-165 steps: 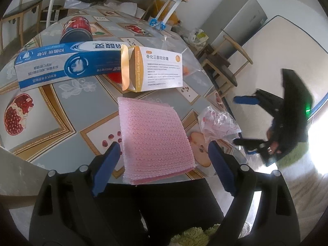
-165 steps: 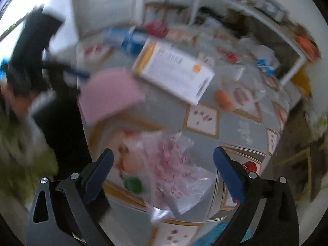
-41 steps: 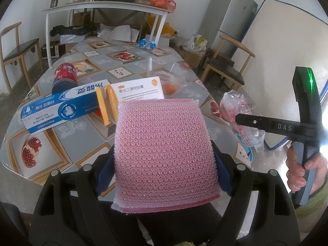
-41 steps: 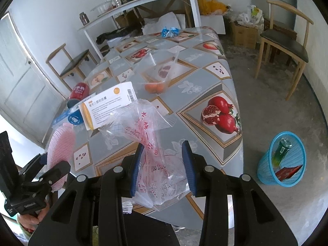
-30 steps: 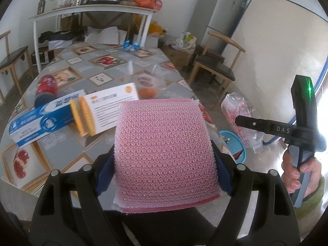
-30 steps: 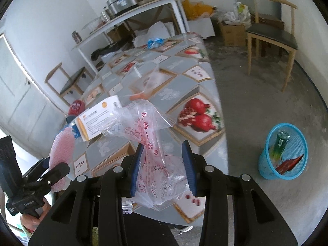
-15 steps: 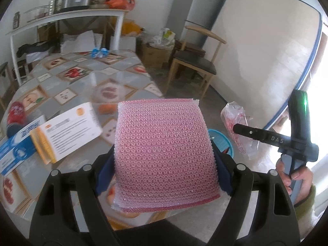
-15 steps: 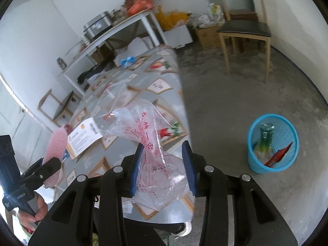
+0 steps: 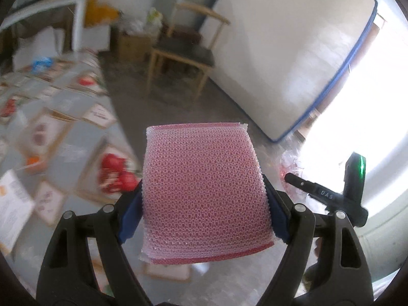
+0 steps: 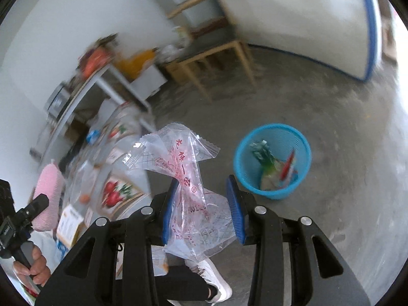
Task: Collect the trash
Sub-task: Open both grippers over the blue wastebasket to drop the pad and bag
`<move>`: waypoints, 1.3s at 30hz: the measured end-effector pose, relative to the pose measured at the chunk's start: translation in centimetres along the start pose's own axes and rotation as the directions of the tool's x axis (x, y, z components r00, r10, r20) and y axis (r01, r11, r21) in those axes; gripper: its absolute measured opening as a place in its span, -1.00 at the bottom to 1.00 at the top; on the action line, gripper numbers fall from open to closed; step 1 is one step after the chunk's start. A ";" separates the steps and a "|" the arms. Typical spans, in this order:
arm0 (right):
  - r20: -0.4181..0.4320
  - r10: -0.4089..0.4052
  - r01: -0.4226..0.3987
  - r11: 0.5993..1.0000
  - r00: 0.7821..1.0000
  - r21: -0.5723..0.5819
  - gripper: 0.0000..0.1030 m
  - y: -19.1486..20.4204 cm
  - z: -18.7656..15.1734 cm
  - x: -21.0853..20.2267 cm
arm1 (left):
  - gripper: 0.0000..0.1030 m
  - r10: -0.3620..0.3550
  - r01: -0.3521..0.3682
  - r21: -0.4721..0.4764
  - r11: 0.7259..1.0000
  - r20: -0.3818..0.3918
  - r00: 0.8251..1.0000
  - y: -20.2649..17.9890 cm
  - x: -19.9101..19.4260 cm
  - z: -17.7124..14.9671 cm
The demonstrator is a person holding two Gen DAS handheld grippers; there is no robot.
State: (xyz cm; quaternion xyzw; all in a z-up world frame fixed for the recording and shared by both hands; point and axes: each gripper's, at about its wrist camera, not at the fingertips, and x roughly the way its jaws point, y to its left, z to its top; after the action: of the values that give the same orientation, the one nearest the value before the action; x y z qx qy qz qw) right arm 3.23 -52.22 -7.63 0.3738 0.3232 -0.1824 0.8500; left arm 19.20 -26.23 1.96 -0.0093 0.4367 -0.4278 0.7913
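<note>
1. The blue basket [image 10: 272,163] stands on the concrete floor [image 10: 331,117], just ahead and right of my right claw [image 10: 202,210]. Inside it I see a green wrapper [image 10: 260,150], a red strip [image 10: 288,167] and some clear crumpled plastic at the bottom.
2. The table [image 9: 63,127], covered in a cloth printed with pomegranates, sits off to my left. A white box [image 9: 12,204] lies near its close edge (too blurred to read).
3. A wooden chair [image 9: 183,51] stands beyond the table, and a white mattress with blue piping [image 9: 293,58] leans against the wall. Bright light floods in at the right.
4. My left claw [image 9: 205,209] is spread wide and clamps the pink foam sheet [image 9: 204,193] by its two side edges, held up in the air off the table. The sheet is a squarish pad with a netted, honeycomb texture and a darker red rim at its near edge.
5. My right claw, narrower, pinches the clear plastic bag [image 10: 188,186] between its blue pads [image 10: 234,211]. The bag is crinkled, printed with red characters, and flares out above the pads, near the basket but not over it.
</note>
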 end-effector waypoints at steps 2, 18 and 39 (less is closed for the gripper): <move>-0.014 -0.005 0.006 0.999 1.000 0.050 -0.29 -2.0 0.3 1.0 | 0.52 -0.019 0.019 -0.005 1.000 -0.050 0.999 -0.8 2.5 0.8; -0.126 -0.096 0.130 0.944 0.987 0.303 0.28 -13.7 8.3 17.5 | 0.63 -0.087 0.068 -0.073 0.995 -0.307 0.948 -6.9 26.3 7.7; -0.102 -0.125 0.151 0.942 0.987 0.300 0.28 -16.1 5.9 18.6 | 0.65 -0.123 0.099 -0.107 0.989 -0.254 0.959 -4.4 21.9 5.7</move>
State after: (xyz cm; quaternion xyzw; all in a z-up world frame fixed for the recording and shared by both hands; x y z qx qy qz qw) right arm 10.23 -68.50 -25.68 0.4849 0.3507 -0.2741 0.7528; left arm 25.79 -46.03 -7.76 -0.0145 0.5549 -0.4484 0.7006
